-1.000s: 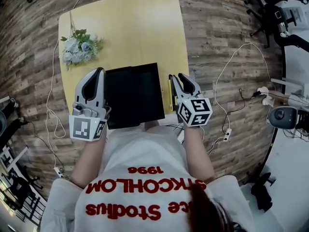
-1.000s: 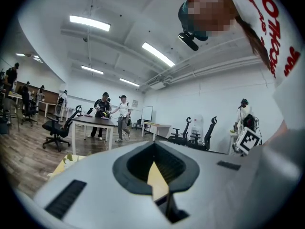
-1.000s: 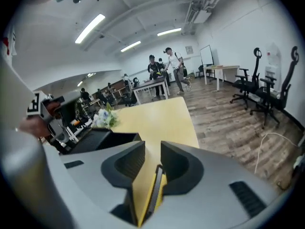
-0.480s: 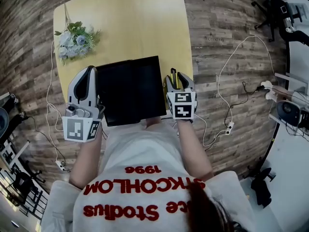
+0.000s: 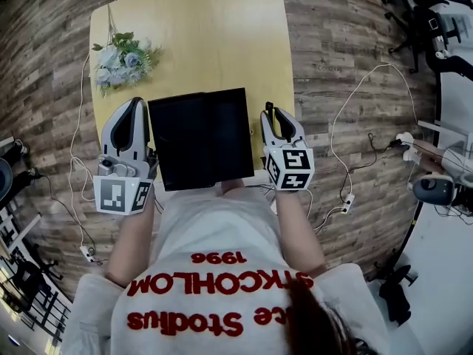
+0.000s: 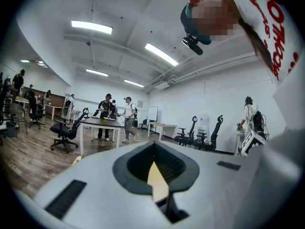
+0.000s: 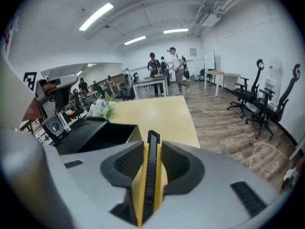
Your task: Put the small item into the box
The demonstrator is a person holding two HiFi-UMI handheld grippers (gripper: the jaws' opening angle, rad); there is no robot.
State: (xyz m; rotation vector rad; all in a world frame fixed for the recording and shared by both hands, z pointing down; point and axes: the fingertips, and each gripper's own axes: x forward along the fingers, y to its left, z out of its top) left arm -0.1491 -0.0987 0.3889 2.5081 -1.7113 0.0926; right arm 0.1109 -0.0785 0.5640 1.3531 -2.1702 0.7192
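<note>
The box (image 5: 198,139) is sitting open-topped with nothing hanging over it, so the way in from above is lying wide open. Its walls are blocking any sideways entry. The far half of the table (image 5: 222,28) is lying bare, and the flowers (image 5: 122,59) are only hogging the far left corner.

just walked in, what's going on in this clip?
A person stands at the yellow table with a gripper in each hand. The right gripper has just been closing its jaws on a yellow-and-black utility knife, which sits clamped between them, just right of the open black box. The knife is not in the box yet. The left gripper is shut and empty beside the box's left side. A bunch of flowers lies near the table's far left corner.
</note>
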